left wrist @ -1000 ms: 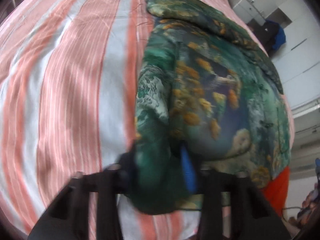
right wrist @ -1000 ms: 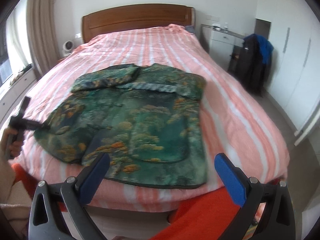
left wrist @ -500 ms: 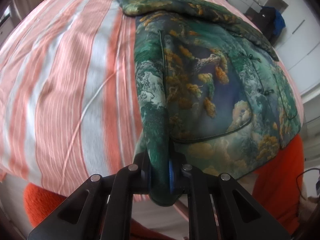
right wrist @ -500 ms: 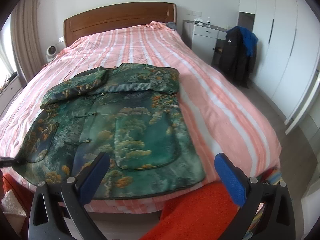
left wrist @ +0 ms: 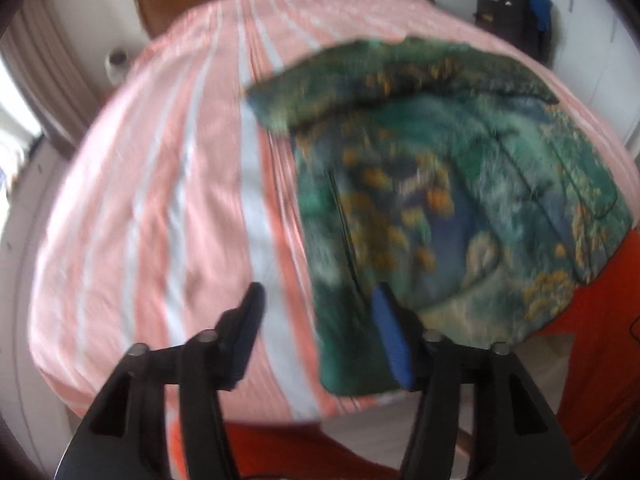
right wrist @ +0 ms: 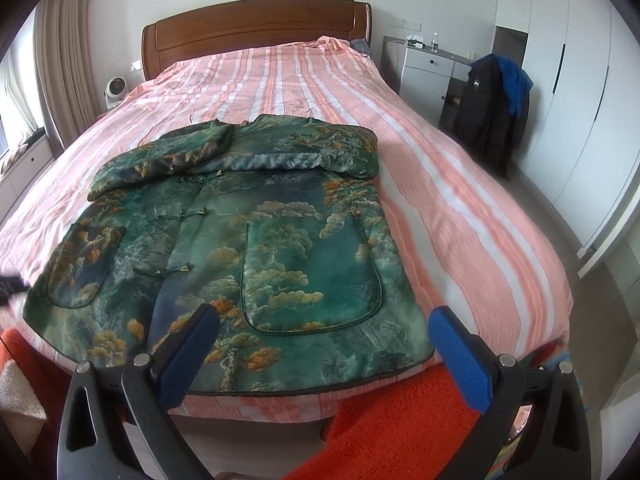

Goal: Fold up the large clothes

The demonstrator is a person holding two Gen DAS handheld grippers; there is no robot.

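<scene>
- My left gripper (left wrist: 320,332) had just been opening; its jaws stood apart over the near left corner of the green printed jacket (right wrist: 224,248), with nothing pinched between them. That view was smeared with motion blur, so I could not tell whether the blue pad (left wrist: 390,340) touched the cloth.
- My right gripper (right wrist: 324,344) hung with its jaws spread wide and empty, above the jacket's near hem at the foot of the bed.
- The jacket lay flat, front up, on the pink and white striped bedspread (right wrist: 460,208), hem toward me and close to the mattress edge.
- Both sleeves were folded across the chest near the collar, the left one (right wrist: 168,156) lying over the right one (right wrist: 320,152).
- Two large patch pockets showed on the front, and the knot buttons down the middle looked fastened.
- An orange rug (right wrist: 400,420) covered the floor just below the bed's foot.
- Farther off I saw the wooden headboard (right wrist: 256,28), a white bedside cabinet (right wrist: 424,76), and a dark coat (right wrist: 492,112) hanging beside it.
</scene>
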